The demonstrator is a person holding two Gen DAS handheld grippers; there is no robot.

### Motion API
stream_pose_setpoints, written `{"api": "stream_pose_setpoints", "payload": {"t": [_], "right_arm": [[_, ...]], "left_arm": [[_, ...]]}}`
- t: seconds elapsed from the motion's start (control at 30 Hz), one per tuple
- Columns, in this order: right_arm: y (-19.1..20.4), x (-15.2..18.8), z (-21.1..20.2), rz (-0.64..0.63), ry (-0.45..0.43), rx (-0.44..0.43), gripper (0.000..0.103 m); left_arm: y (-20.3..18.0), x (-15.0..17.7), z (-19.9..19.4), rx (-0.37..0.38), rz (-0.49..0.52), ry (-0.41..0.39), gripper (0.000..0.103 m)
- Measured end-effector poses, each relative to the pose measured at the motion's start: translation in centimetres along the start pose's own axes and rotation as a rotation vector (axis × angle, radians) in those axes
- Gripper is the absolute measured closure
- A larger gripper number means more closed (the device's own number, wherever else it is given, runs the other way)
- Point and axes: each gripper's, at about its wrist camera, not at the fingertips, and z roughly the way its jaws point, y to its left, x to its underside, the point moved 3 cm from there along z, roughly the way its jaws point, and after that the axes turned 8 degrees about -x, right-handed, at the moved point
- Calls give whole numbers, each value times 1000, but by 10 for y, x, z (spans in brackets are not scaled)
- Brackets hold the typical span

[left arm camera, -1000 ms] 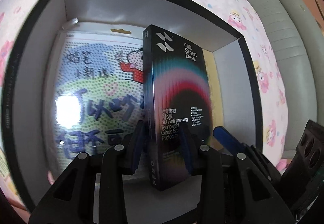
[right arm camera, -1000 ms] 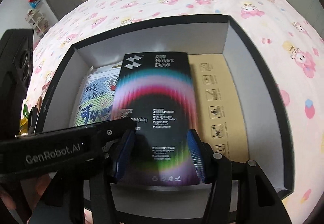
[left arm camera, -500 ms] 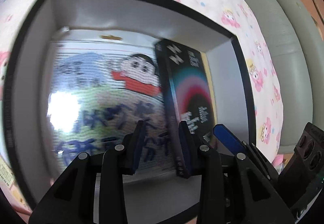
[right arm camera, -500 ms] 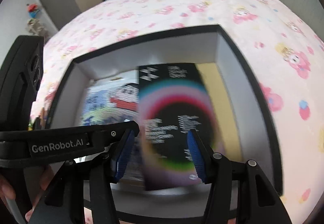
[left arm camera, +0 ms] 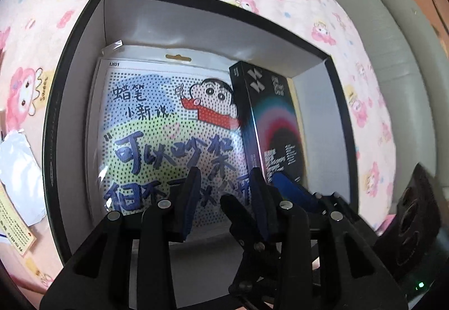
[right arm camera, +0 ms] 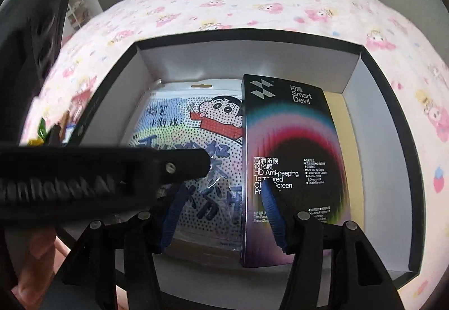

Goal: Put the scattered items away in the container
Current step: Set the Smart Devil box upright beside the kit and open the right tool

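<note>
The container (left arm camera: 56, 119) is a black box with white inner walls (right arm camera: 238, 63), set on a pink cartoon bedsheet. A cartoon-print packet (left arm camera: 157, 124) (right arm camera: 179, 124) lies flat in its left half. The black Smart Devil box (left arm camera: 277, 130) (right arm camera: 291, 141) lies in the right half on a tan flat box (right arm camera: 336, 113), its left edge over the packet. My left gripper (left arm camera: 224, 195) hangs open over the packet with nothing between its fingers. My right gripper (right arm camera: 221, 211) is also open; its right finger (right arm camera: 270, 211) shows in front of the black box.
A white wrapper (left arm camera: 16, 175) and a yellow label card (left arm camera: 14, 225) lie on the sheet left of the container. Small colourful items (right arm camera: 42, 130) sit there too. A grey padded edge (left arm camera: 378, 29) runs along the right. A hand (right arm camera: 33, 254) holds the left gripper's body (right arm camera: 84, 178).
The black box stood between the right gripper's fingers over the container; it now lies in the right half, off to that gripper's right. Both views shifted left.
</note>
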Motion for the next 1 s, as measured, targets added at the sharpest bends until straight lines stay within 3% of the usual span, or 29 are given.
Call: {"api": "stream_pose_setpoints", "payload": {"t": [0.2, 0.37, 0.67, 0.8, 1.0], "right_arm": [[-25, 4, 5, 73, 30, 119, 49], [-54, 6, -6, 195, 8, 105, 49], [-70, 5, -29, 277, -72, 79, 49], [-58, 4, -23, 249, -30, -4, 49], [-57, 11, -14, 195, 7, 75, 49]], "left_arm": [[6, -1, 1, -8, -26, -15, 66], [6, 3, 6, -7, -46, -16, 67], [2, 5, 5, -15, -13, -33, 68], [-4, -1, 14, -18, -17, -20, 72], [-27, -19, 34, -47, 27, 16, 76]]}}
